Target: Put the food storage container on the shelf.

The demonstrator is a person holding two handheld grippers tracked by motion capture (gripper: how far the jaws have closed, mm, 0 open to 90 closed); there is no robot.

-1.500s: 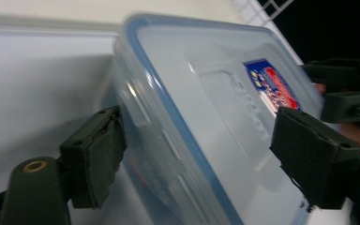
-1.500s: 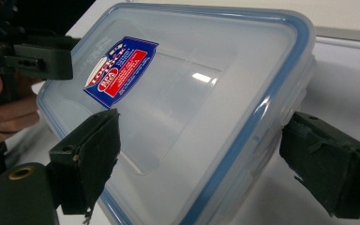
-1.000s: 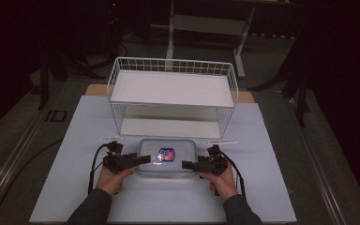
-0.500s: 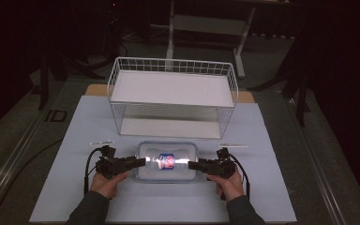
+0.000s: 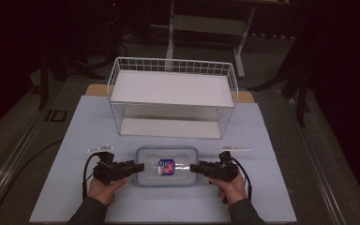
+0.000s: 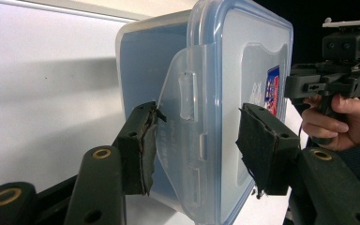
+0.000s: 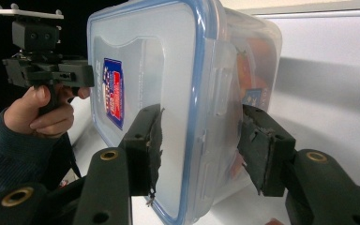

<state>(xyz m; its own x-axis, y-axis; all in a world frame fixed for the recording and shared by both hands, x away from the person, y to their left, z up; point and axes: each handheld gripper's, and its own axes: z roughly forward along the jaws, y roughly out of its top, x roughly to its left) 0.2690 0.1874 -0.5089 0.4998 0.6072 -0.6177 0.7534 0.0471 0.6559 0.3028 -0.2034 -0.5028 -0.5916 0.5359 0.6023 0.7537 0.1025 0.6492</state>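
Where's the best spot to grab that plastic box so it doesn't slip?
Take the box by its two short ends, one gripper from each side, jaws over the lid's rim and the side flap. Those ends are narrow enough for the jaws and the flaps give them an edge.

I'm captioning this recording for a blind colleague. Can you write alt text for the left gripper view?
A clear plastic container with a blue-rimmed lid stands between the left gripper's two black jaws, which have just been closing around its side latch flap. Beyond it, the other hand holds the right gripper at the container's far end.
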